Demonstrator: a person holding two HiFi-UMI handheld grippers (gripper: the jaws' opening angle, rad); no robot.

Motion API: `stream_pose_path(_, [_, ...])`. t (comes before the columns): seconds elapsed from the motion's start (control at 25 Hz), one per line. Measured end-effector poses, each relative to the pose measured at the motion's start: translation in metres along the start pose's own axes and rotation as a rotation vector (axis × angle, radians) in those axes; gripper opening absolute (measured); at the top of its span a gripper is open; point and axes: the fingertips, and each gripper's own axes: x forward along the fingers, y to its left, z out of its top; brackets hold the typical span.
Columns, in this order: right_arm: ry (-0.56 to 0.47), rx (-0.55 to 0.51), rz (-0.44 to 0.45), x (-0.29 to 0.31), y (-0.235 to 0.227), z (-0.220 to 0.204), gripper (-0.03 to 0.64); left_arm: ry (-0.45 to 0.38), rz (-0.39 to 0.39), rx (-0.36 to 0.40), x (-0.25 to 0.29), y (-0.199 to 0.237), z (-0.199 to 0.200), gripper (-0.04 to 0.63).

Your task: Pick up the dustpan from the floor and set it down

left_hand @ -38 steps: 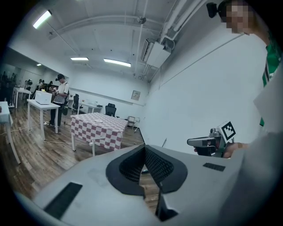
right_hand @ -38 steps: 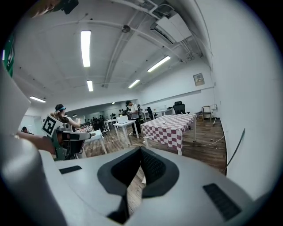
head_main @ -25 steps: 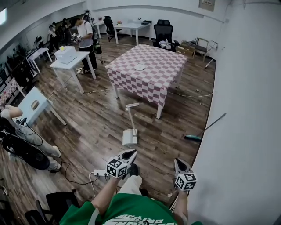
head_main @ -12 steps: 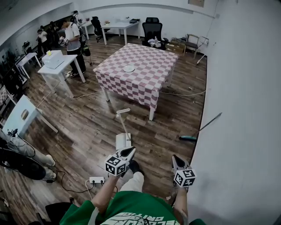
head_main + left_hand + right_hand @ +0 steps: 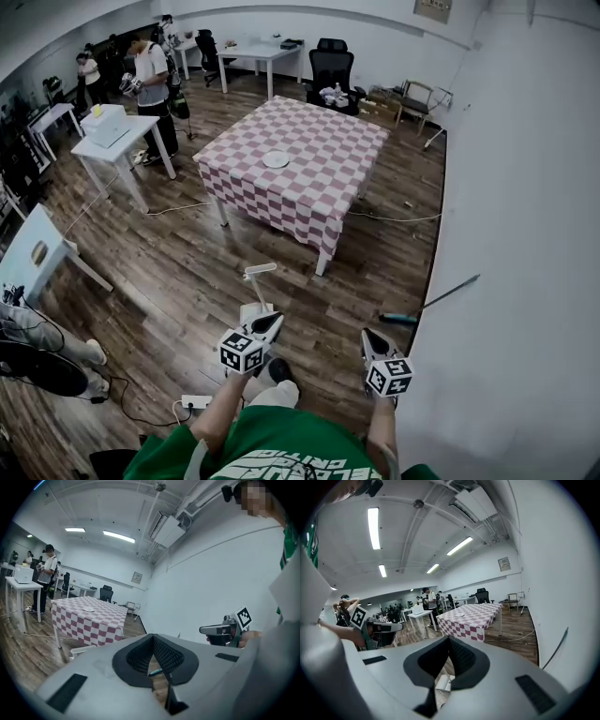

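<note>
Head view: holding the left gripper point(image 5: 269, 322) and the right gripper point(image 5: 367, 337) out low over the wooden floor point(image 5: 187, 272), side by side and well apart. Clenching both tight, pads meeting at the tips, gripping nothing. Pointing the left gripper toward the white dustpan point(image 5: 255, 291), standing upright on the floor just past its tips, pan partly hidden behind the gripper, long handle rising on the side of the checked table point(image 5: 309, 178). Right gripper view: catching that dustpan point(image 5: 443, 682) low through the slit under the closed jaws, and the left gripper off at the left edge. Showing also a long-handled broom point(image 5: 427, 305) leaning against the white wall at the right, teal head down on the floor.
</note>
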Motion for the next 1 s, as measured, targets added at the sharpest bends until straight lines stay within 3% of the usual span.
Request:
stream_pose_path(0.36, [0.014, -0.029, 0.018, 0.107, -0.014, 0.056, 0.008, -0.031, 0.018, -0.038, 0.046, 0.093, 0.047, 0.003])
stream_pose_path(1.0, [0.071, -0.138, 0.104, 0.243, 0.007, 0.11, 0.008, -0.094, 0.119, -0.143, 0.051, 0.211, 0.067, 0.003])
